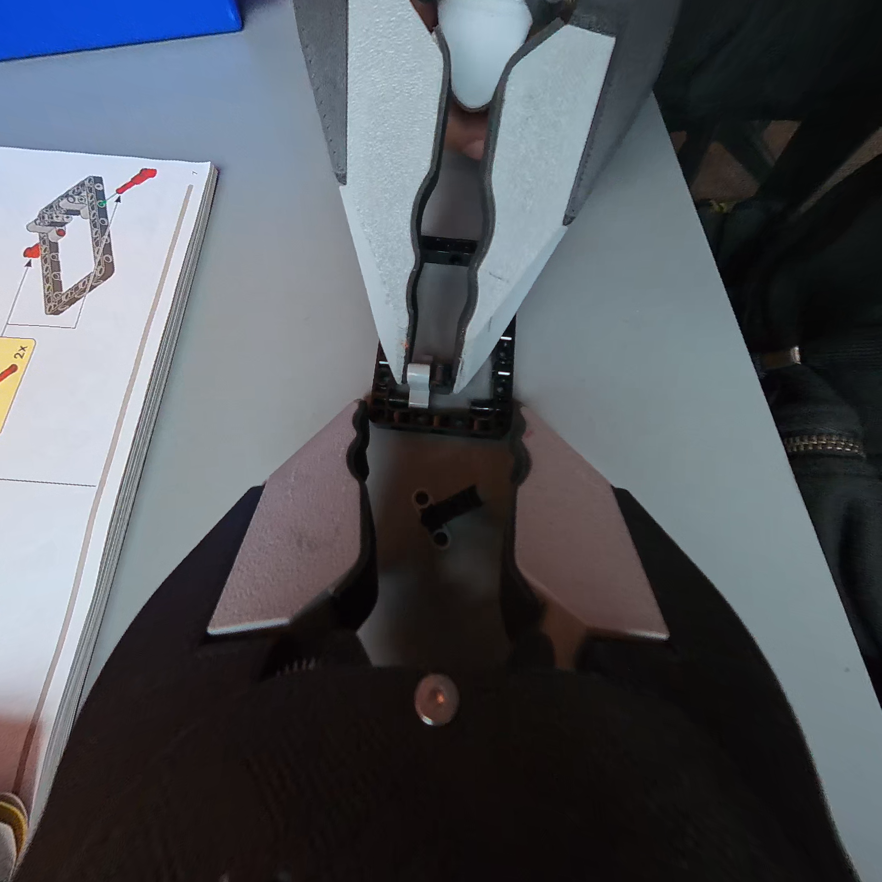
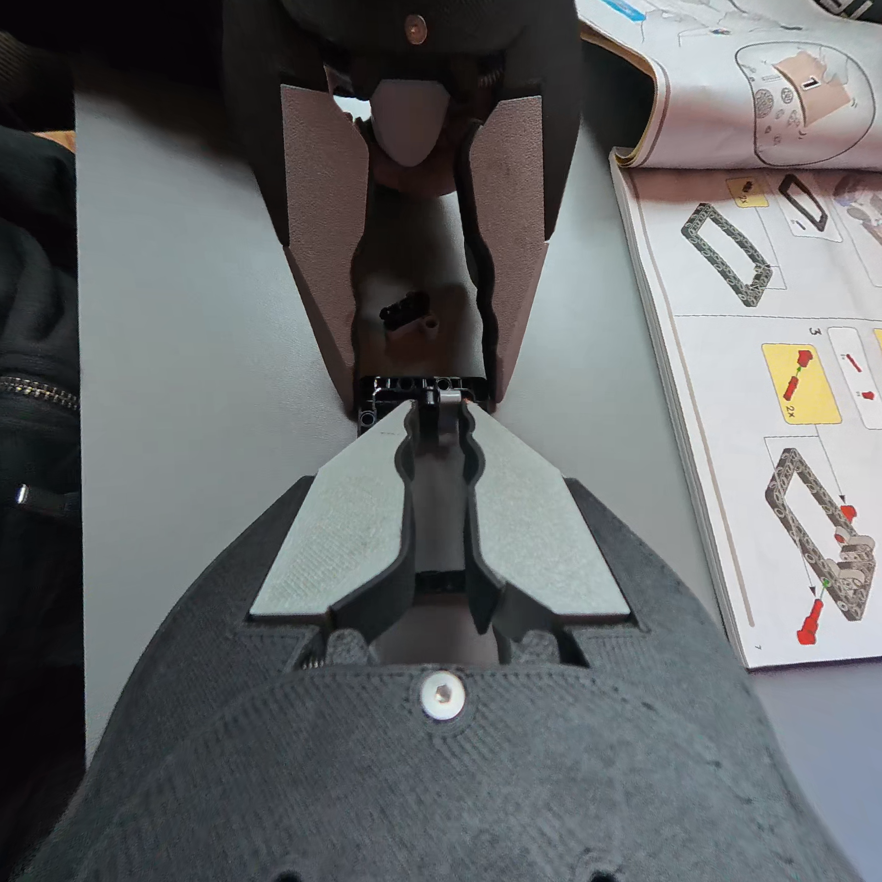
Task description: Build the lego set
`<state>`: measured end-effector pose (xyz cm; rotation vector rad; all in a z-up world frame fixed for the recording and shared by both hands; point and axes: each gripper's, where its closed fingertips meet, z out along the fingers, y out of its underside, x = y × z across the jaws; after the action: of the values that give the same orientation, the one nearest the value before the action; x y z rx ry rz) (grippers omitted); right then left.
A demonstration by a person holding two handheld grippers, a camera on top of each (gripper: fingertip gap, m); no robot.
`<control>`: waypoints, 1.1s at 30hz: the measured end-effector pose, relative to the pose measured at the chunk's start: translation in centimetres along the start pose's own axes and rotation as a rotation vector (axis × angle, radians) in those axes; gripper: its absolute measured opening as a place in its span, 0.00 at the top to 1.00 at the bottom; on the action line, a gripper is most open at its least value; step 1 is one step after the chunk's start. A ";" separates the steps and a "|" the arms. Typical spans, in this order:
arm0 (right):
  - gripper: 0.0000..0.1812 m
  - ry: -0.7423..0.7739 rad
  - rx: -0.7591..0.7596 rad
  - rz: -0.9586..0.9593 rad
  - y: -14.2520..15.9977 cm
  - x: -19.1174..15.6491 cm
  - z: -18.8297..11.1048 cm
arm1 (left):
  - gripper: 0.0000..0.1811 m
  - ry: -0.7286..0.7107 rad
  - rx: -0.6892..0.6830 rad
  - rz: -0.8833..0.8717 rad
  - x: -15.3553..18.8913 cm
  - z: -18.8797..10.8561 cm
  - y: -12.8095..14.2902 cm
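Grey bench; open instruction booklet at its side. Left gripper, jaws pinching black frame above bench. Right gripper, jaws pinching small grey-and-black piece at frame's inner edge. Loose black-and-grey connector on bench.

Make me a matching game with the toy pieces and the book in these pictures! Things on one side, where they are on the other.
Things:
1. black frame
2. small grey piece
3. loose black and grey piece
4. instruction book

Places:
A. lying open on the table, off to the side
B. lying on the table between the brown fingers
C. held at its end by the brown jaws
D. at the tips of the grey jaws

Pairs: 1-C, 2-D, 3-B, 4-A
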<state>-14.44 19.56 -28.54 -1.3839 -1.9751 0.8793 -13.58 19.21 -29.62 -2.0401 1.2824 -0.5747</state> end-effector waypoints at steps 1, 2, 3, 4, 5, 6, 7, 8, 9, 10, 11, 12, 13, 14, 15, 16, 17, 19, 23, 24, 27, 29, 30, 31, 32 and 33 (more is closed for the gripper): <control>0.92 0.008 -0.003 -0.007 0.1 0.0 0.0 | 0.68 -0.002 0.000 0.000 0.0 0.0 0.0; 0.92 0.015 -0.007 -0.013 0.2 0.0 0.0 | 0.68 -0.003 0.000 -0.001 0.0 0.0 0.0; 0.92 0.022 -0.011 -0.015 0.2 0.0 -0.1 | 0.68 -0.002 0.000 -0.002 0.0 0.0 0.0; 0.93 0.029 -0.012 -0.016 0.3 0.0 -0.1 | 0.68 -0.001 0.000 -0.002 0.0 0.0 0.0; 0.93 0.036 -0.013 -0.017 0.3 0.0 -0.1 | 0.68 -0.001 0.000 -0.001 0.0 0.0 0.0; 0.93 0.045 -0.015 -0.022 0.3 0.0 -0.1 | 0.68 -0.002 0.000 -0.004 0.0 0.0 0.0; 0.92 0.059 -0.016 -0.032 0.2 0.0 -0.1 | 0.68 -0.003 0.000 -0.008 0.0 0.0 0.0; 0.92 0.077 -0.018 -0.049 0.2 0.0 -0.1 | 0.68 -0.005 0.001 -0.008 0.1 0.1 0.0; 0.92 0.099 -0.022 -0.073 0.1 0.0 0.0 | 0.68 -0.006 0.000 -0.010 0.1 0.1 0.0; 0.92 0.122 -0.026 -0.098 0.1 0.0 0.0 | 0.68 -0.007 0.000 -0.008 0.1 0.1 0.0; 0.93 0.139 -0.028 -0.117 0.0 -0.1 0.0 | 0.68 -0.009 0.000 -0.009 0.1 0.1 0.0; 0.92 0.148 -0.030 -0.125 0.0 -0.1 0.0 | 0.68 -0.010 0.000 -0.011 0.1 0.1 0.0; 0.92 0.148 -0.030 -0.124 0.0 -0.1 0.0 | 0.68 -0.010 0.000 -0.011 0.2 0.1 0.0; 0.93 0.143 -0.028 -0.121 0.0 -0.1 0.0 | 0.68 -0.011 0.000 -0.009 0.2 0.1 0.0; 0.93 0.140 -0.027 -0.124 0.1 -0.1 0.0 | 0.68 -0.011 0.000 -0.009 0.2 0.1 0.0; 0.93 0.133 -0.025 -0.132 0.1 -0.1 0.0 | 0.68 -0.011 0.001 -0.006 0.2 0.1 0.0; 0.93 0.122 -0.025 -0.138 0.1 -0.1 -0.1 | 0.68 -0.011 0.001 -0.003 0.3 0.1 0.0; 0.93 0.088 -0.022 -0.145 0.3 0.0 -0.1 | 0.68 -0.006 0.001 -0.002 0.3 0.1 0.0; 0.93 0.040 -0.018 -0.149 0.4 0.1 -0.1 | 0.68 -0.004 0.002 -0.001 0.4 0.1 0.1; 0.93 0.058 -0.021 -0.165 0.4 0.3 -0.1 | 0.68 -0.003 0.002 0.000 0.4 0.1 0.1; 0.93 0.086 -0.029 -0.180 0.3 0.4 0.0 | 0.68 -0.004 0.002 -0.004 0.4 0.2 0.1; 0.92 0.108 -0.038 -0.174 0.4 0.5 0.0 | 0.68 -0.006 0.002 -0.006 0.4 0.2 0.1; 0.92 0.118 -0.041 -0.186 0.4 0.6 0.0 | 0.68 -0.007 0.002 -0.006 0.4 0.2 0.1; 0.92 0.120 -0.042 -0.197 0.4 0.6 0.0 | 0.68 -0.008 0.002 -0.005 0.4 0.2 0.1; 0.92 0.109 -0.038 -0.187 0.4 0.6 0.0 | 0.68 -0.009 0.002 -0.004 0.4 0.2 0.1; 0.92 0.092 -0.032 -0.164 0.3 0.6 0.0 | 0.68 -0.009 0.002 -0.004 0.4 0.2 0.1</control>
<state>-14.41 20.21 -28.74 -1.2369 -2.0071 0.7004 -13.31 18.86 -29.81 -2.0418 1.2724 -0.5678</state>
